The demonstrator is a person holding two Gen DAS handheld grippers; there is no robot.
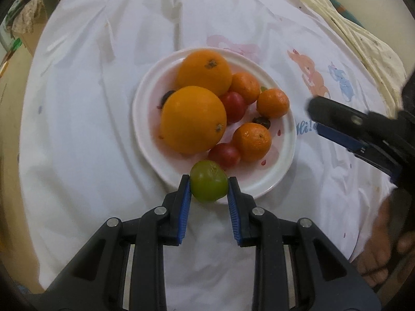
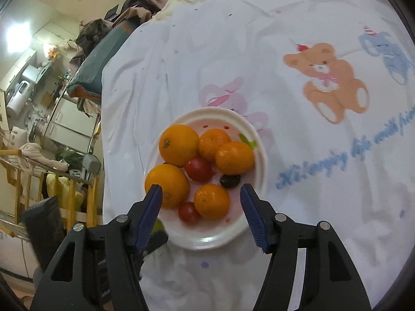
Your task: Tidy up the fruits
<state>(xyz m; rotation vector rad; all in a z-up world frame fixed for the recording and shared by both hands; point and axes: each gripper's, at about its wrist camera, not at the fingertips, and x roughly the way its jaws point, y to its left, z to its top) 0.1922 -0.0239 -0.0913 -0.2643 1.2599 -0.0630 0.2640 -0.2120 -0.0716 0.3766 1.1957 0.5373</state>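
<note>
From the left wrist camera, a green fruit (image 1: 209, 181) is seen clamped between the blue-padded fingers (image 1: 184, 207) of the left gripper (image 1: 209, 185), the pads pressed against its two sides. The fruit is held over the near rim of a white plate (image 1: 262, 181), which rests on a white sheet (image 1: 90, 116) printed with cartoon animals; whether the surface beneath is a bed cannot be told. On the plate, two large oranges (image 1: 193, 119) are piled toward its far and left part, three small mandarins (image 1: 251, 142) are ranged along its right side, and two red fruits (image 1: 224, 155) lie among them. A dark fruit (image 1: 262, 123) is partly hidden between two mandarins, and another is glimpsed behind the near orange. The right gripper (image 1: 337, 119) is seen over the sheet just right of the plate, its fingers blurred.

From the right wrist camera, the right gripper (image 2: 201, 194) is shown with its fingers (image 2: 255, 220) spread wide and nothing between them, hovering above the near half of the plate (image 2: 207, 238). The oranges (image 2: 167, 185), mandarins (image 2: 212, 201), red fruits (image 2: 198, 169) and one dark fruit (image 2: 230, 181) are gathered on the plate. A sliver of the green fruit (image 2: 158, 226) is visible behind the left-hand finger, at the plate's near-left rim. A bear print (image 2: 329, 80) is seen on the sheet (image 2: 298, 233) toward its far right.
</note>
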